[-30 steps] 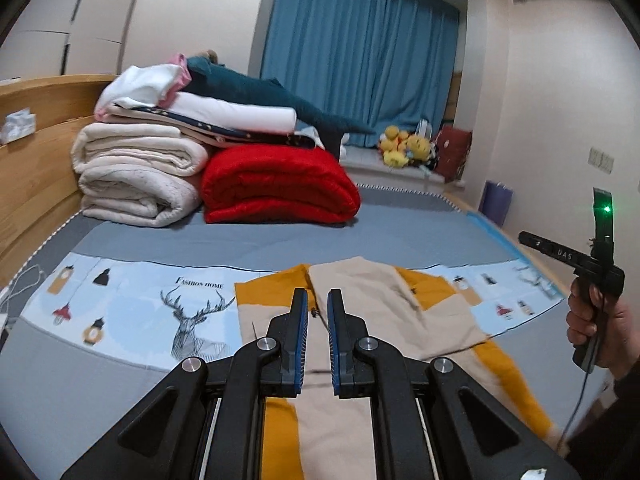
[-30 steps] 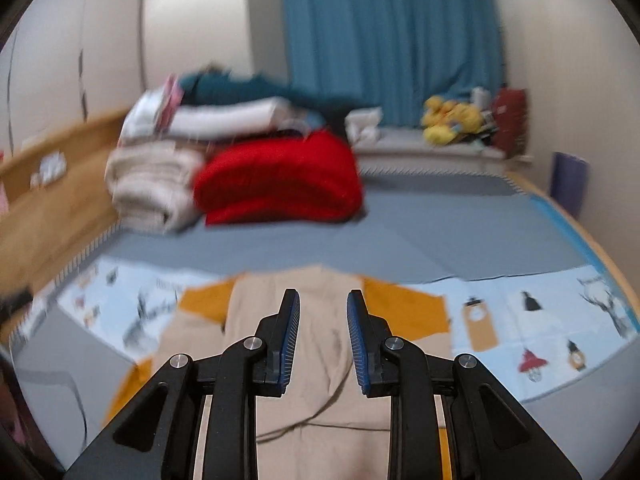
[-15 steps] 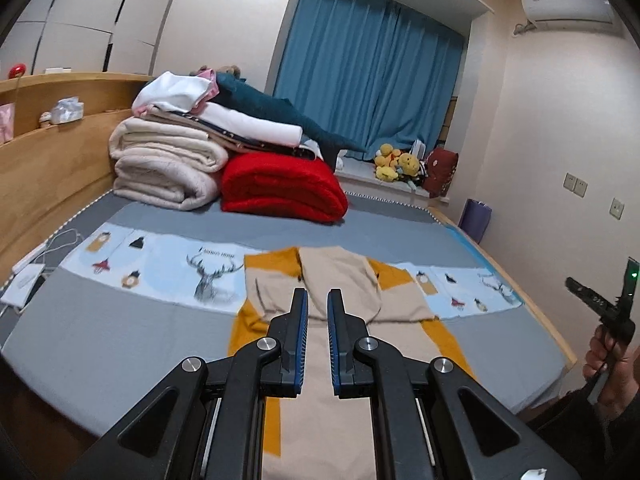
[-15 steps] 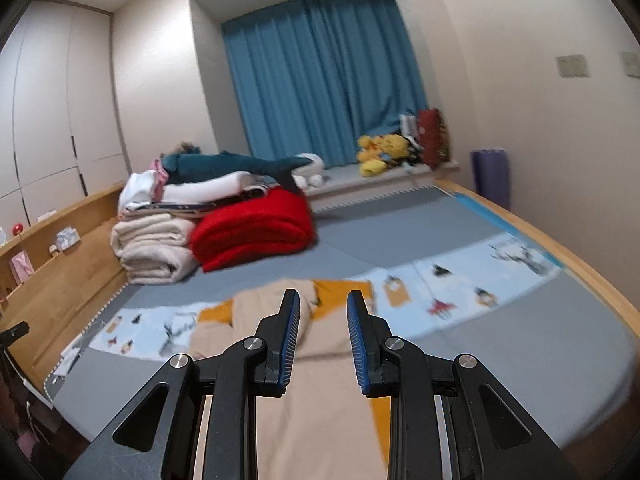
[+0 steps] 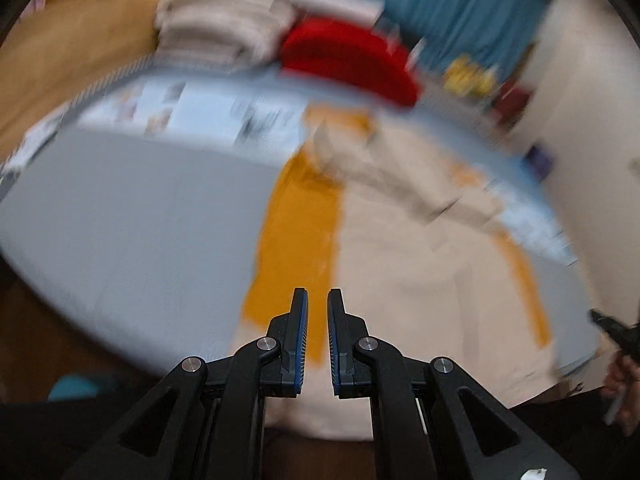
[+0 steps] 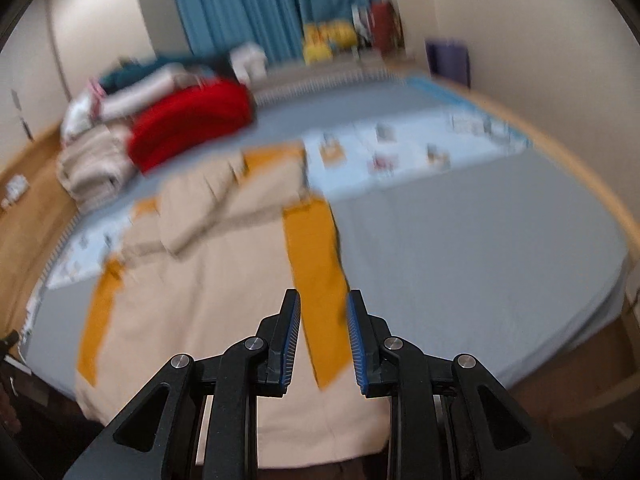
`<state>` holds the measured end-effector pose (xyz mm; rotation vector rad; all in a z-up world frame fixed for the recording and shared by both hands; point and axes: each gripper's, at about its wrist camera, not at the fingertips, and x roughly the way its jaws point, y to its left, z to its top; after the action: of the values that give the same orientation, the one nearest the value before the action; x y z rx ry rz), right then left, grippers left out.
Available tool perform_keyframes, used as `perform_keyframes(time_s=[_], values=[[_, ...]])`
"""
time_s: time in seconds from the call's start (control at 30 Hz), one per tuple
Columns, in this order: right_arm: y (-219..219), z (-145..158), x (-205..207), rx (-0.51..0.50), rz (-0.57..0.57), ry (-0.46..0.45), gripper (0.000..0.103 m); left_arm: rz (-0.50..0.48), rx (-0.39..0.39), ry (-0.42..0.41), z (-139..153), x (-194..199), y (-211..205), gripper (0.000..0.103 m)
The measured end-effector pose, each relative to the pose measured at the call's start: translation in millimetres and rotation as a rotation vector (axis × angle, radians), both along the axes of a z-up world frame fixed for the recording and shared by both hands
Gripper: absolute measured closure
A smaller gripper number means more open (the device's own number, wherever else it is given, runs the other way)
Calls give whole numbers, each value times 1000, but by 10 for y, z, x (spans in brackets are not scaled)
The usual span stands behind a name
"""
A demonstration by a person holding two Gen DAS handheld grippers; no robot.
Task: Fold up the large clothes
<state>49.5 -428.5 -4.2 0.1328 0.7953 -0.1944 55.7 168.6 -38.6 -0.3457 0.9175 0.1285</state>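
Down at the foot of the bed (image 6: 480,248) is where both my claws are now, tipped toward the big beige and mustard garment (image 5: 400,272) that's spread flat on the grey sheet, near hem hanging just over the edge. It's laid out lengthwise with the sleeves already tucked across the top, so I reckon the next fold starts from the two bottom corners, which is why I've got one claw lined up on each mustard side stripe. My left claw (image 5: 317,336) is pretty much closed, only a thin slit between the blue pads and nothing in it. My right claw (image 6: 323,340) has a modest gap, also empty, with the stripe showing through it but not touched. Compared with half a second back, both views have swung down hard: I was looking across the room at the curtain (image 6: 256,4) and the red blanket (image 6: 192,120) pile, now the garment fills the frame and everything's smeared with motion blur. Neither gap looks any different.
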Motion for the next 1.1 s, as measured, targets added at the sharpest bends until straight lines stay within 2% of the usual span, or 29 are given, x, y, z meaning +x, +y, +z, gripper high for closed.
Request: perform_keyframes(time_s=[0.03,0.07,0.17,0.3,0.4,0.63,0.73,0.9,0.93,0.97,1.03,1.07,1.1], values=[[-19,-148,123,9,1,73,78,17,-14,74,-142,90,48,95],[-38,-248,187,13,10,110,78,30,-47,109,-225,149,91,95],[-58,-595,373,20,11,223,78,85,-100,162,-414,222,213,95],[-154,-1030,493,-3,-46,366,78,129,-149,236,-625,234,330,93],[-266,-1206,470,5,-100,434,77,164,-159,300,-791,234,436,85],[-348,-1314,425,10,-136,493,71,172,-218,363,-986,181,508,71],[-365,-1345,384,9,-150,508,65,166,-197,393,-1048,208,497,70],[-418,-1350,310,34,-167,512,63,143,-143,413,-1125,266,437,71],[-417,-1351,296,35,-165,512,63,132,-121,413,-1120,270,412,73],[-408,-1353,293,33,-160,514,63,116,-96,412,-1111,269,382,84],[-393,-1353,285,31,-150,517,63,95,-100,405,-1087,255,367,94],[-394,-1348,274,39,-147,516,63,91,-110,393,-1054,241,369,96],[-401,-1335,253,60,-144,513,70,87,-117,382,-1021,227,373,96]])
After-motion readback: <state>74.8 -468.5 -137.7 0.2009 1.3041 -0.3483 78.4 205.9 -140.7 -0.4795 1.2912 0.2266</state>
